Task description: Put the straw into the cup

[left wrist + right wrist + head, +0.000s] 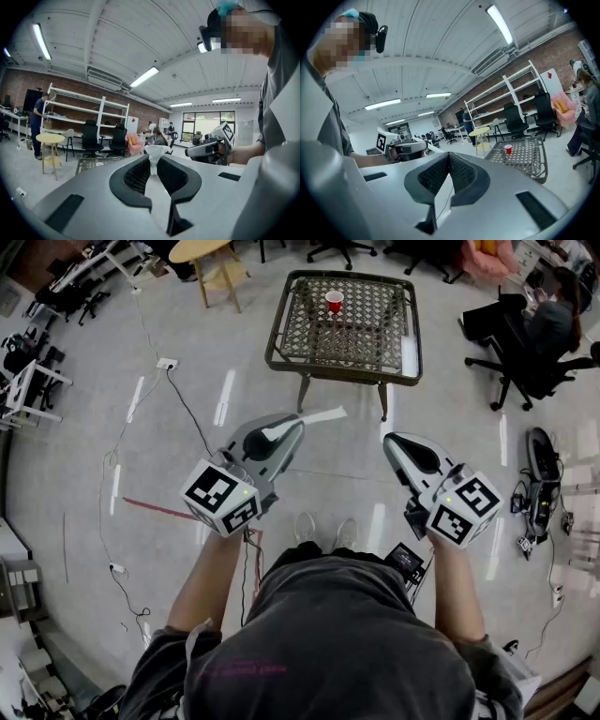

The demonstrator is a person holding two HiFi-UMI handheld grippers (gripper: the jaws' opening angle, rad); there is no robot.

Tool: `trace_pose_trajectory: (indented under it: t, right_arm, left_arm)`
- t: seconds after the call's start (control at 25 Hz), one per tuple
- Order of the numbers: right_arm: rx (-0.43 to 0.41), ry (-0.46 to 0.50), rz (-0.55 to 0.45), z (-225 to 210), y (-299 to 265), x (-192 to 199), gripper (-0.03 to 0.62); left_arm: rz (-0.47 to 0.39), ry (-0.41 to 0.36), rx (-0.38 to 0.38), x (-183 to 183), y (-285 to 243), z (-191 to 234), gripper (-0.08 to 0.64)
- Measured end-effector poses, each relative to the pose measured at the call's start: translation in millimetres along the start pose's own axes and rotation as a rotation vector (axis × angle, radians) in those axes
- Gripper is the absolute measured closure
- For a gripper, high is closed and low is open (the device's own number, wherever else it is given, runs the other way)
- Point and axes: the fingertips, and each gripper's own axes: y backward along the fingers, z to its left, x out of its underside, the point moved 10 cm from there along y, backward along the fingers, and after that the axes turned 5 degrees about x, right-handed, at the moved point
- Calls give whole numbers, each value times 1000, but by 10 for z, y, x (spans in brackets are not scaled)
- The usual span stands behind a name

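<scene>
A red cup stands on the far side of a wicker-topped metal table, well ahead of both grippers; the right gripper view shows the cup on the table too. My left gripper is shut on a white straw, which sticks out past the jaws toward the table. In the left gripper view the straw stands pinched between the pads of the left gripper. My right gripper is held beside it at about the same height, and its jaws meet at the tips of the right gripper with nothing between them.
I stand on a grey floor a few steps short of the table. A round yellow stool stands at the back left. A person sits on an office chair at the right. Cables and a power strip lie on the floor at the left.
</scene>
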Motion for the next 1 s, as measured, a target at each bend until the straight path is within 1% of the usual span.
trace_pose_trajectory:
  t: [0.16, 0.36, 0.72, 0.88, 1.0]
  right_arm:
    - [1, 5, 1, 9, 0, 9, 578]
    - [2, -14, 1, -13, 4, 49, 578]
    - [-11, -26, 7, -104, 83, 72, 578]
    - [-6, -32, 6, -88, 46, 92, 578]
    - [-9, -40, 8, -227, 129, 122, 578]
  left_arm:
    - [-7, 7, 2, 20, -2, -1, 509]
    - [-2, 3, -7, 47, 6, -7, 509]
    - [14, 27, -26, 143, -52, -83, 509]
    - [25, 27, -22, 182, -3, -31, 509]
    - [38, 29, -28, 226, -120, -73, 508]
